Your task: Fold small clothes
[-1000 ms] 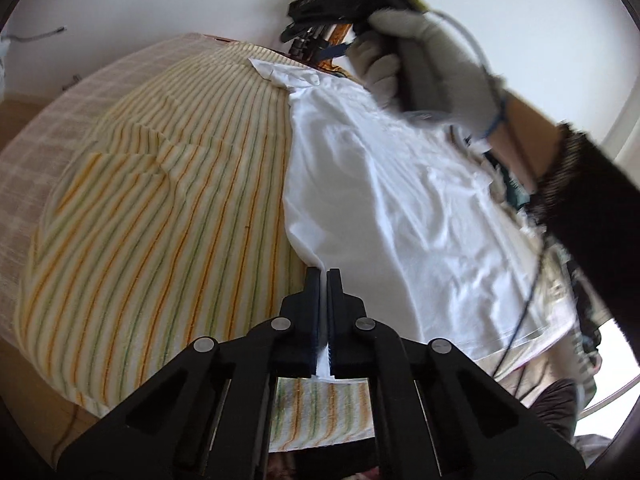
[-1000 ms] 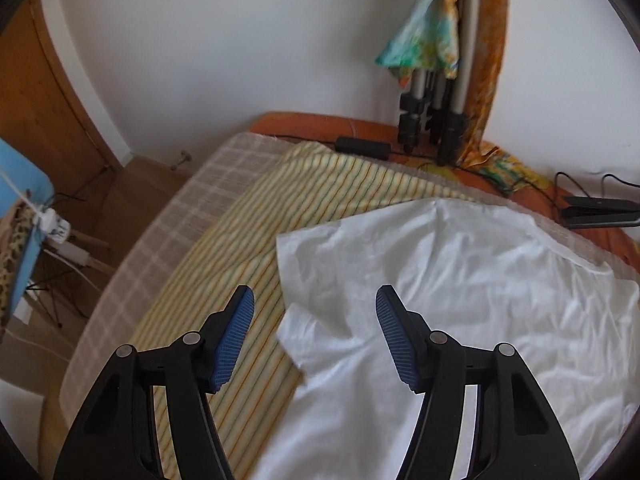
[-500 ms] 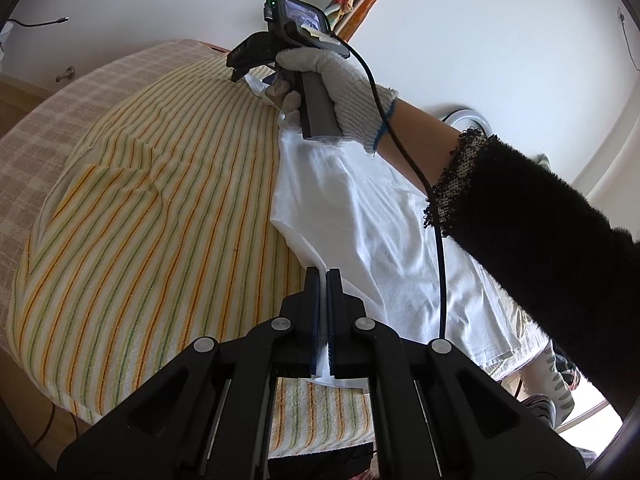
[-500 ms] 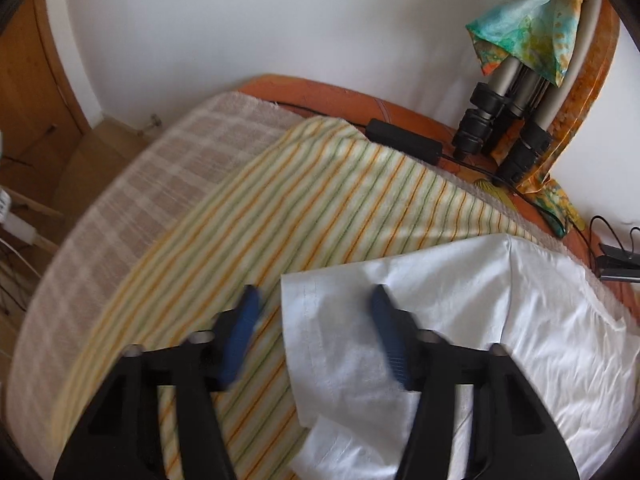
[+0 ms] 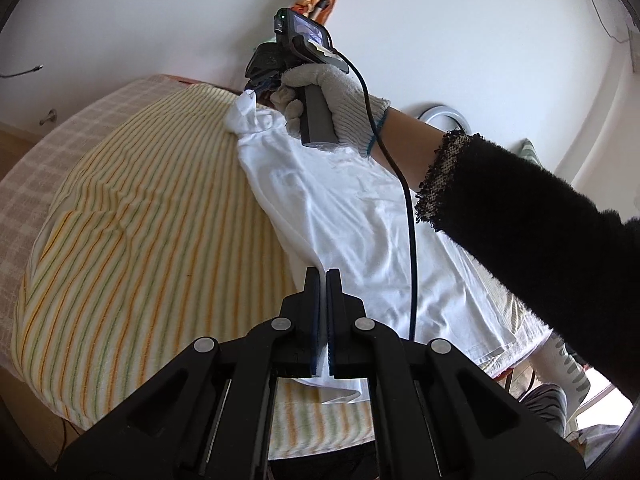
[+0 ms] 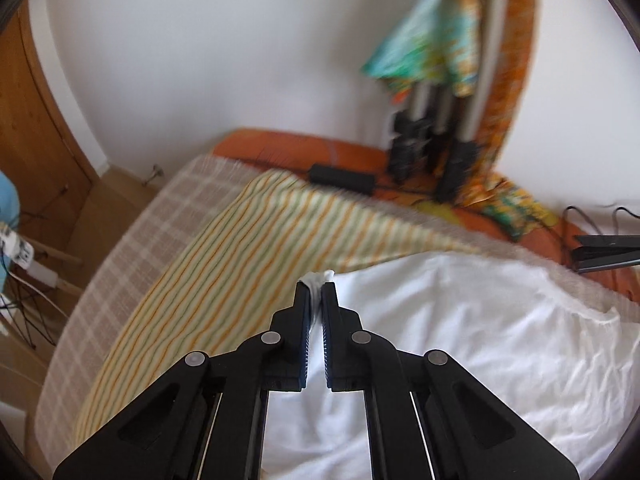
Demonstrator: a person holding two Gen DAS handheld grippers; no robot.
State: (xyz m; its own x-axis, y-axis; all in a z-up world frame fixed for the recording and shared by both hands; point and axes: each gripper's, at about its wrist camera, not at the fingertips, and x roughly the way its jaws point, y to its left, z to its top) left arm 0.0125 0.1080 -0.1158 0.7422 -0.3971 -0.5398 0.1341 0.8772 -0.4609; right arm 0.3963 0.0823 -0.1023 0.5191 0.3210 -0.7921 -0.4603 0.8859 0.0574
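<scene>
Here, in the left wrist view, the left gripper (image 5: pixel 323 276) has its jaws closed on the near edge of the white shirt (image 5: pixel 352 220), which lies on the striped towel (image 5: pixel 140 240). The gloved hand (image 5: pixel 328 108) holds the right gripper (image 5: pixel 256 87) at the far corner. In the blurred right wrist view, the right gripper (image 6: pixel 316 286) seems clamped on that bunched corner, jaws nearly together.

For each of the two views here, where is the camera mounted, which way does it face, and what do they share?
Left wrist: sits behind the left gripper, looks along the bed past the white cotton garment to the wall; shows the gloved right hand with the right gripper.
Right wrist: sits behind the right gripper, looks across the striped yellow towel toward the wall and wooden door; only its own fingers show.
Shared: the garment, pinched by both grippers, and the towel.
</scene>
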